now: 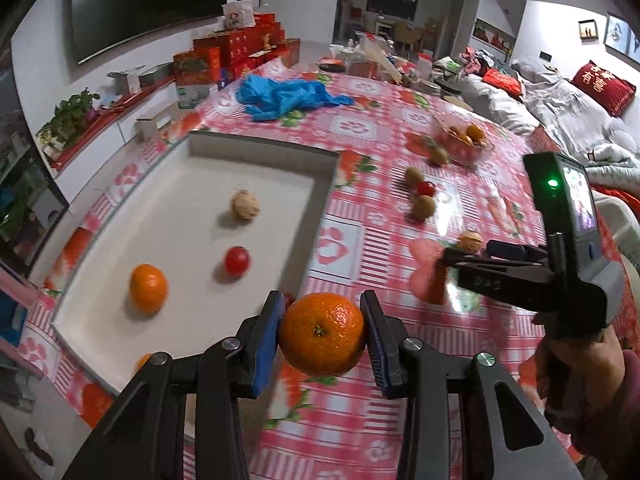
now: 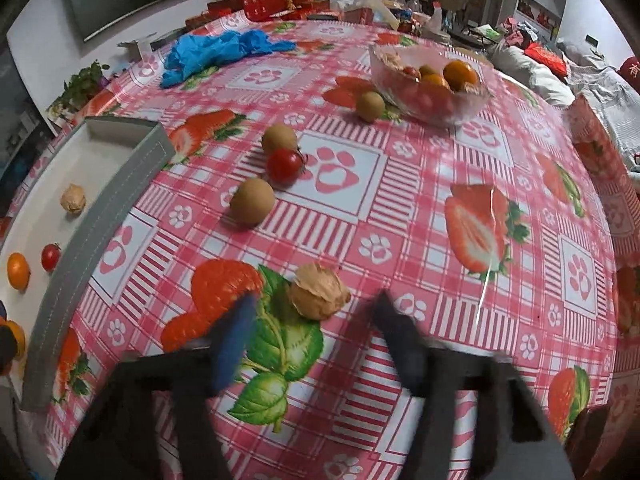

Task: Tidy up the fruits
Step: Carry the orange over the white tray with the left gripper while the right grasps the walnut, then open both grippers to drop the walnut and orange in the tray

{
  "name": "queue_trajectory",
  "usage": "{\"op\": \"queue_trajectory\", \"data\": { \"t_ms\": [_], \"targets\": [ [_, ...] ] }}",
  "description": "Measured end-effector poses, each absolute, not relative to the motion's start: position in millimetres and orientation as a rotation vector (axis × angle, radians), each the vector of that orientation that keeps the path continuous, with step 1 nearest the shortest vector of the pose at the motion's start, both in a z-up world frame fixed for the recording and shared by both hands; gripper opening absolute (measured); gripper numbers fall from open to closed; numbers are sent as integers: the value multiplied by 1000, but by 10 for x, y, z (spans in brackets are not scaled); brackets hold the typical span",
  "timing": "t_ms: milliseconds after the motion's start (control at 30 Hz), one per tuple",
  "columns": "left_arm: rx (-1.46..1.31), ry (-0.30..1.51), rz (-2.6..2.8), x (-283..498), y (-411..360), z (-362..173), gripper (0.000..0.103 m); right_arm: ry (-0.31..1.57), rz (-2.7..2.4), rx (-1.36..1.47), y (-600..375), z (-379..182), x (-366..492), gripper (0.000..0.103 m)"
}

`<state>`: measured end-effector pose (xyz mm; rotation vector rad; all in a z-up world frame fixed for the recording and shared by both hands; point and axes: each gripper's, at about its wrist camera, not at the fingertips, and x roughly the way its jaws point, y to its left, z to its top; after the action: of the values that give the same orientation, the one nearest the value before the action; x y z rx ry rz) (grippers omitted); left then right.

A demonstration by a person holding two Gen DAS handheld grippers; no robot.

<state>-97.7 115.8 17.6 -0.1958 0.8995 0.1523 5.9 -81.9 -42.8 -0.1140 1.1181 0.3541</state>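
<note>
My left tongs are pinching a mandarin between the two blue pads; both pads press on its sides and the fruit hangs above the desk, just beside the near right corner of the white tray. Inside the tray I see another mandarin, a cherry tomato and a walnut, all apart from each other, and one more orange fruit at the near edge, half hidden behind the left finger of my tongs. My right tongs point down at the desk, and a walnut lies there between the fingertips. In the right wrist view the fingers are blurred and I see a gap on each side of the walnut, so the pads do not press on it; the jaws stand partly spread around it. In the left wrist view the same tongs show from the side, held by a hand, with the walnut at the tip. Further on the pink checked cloth there are three brown round fruits: one near the tray, one just behind a cherry tomato and touching it or nearly so, and one beside the glass bowl. The bowl holds mandarins, small tomatoes and some other fruits that I cannot tell. A crumpled blue plastic thing lies at the far side of the desk.
</note>
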Motion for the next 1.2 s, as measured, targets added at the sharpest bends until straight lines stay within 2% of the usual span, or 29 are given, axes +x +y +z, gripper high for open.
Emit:
{"op": "queue_trajectory", "data": {
  "t_ms": [33,333,667,1200],
  "targets": [
    [-196,898,156,-975,1184,177,41,1120,358,-107,-825,-419,71,27],
    [-215,872,203,-1023,1472,219,41,1109,472,-8,-822,-116,15,27],
    [-235,837,268,-1079,1836,316,41,1055,655,-55,-153,366,-165,27],
    [-230,857,363,-1068,2199,164,41,1078,796,-127,712,410,-266,27]
  ]
}}
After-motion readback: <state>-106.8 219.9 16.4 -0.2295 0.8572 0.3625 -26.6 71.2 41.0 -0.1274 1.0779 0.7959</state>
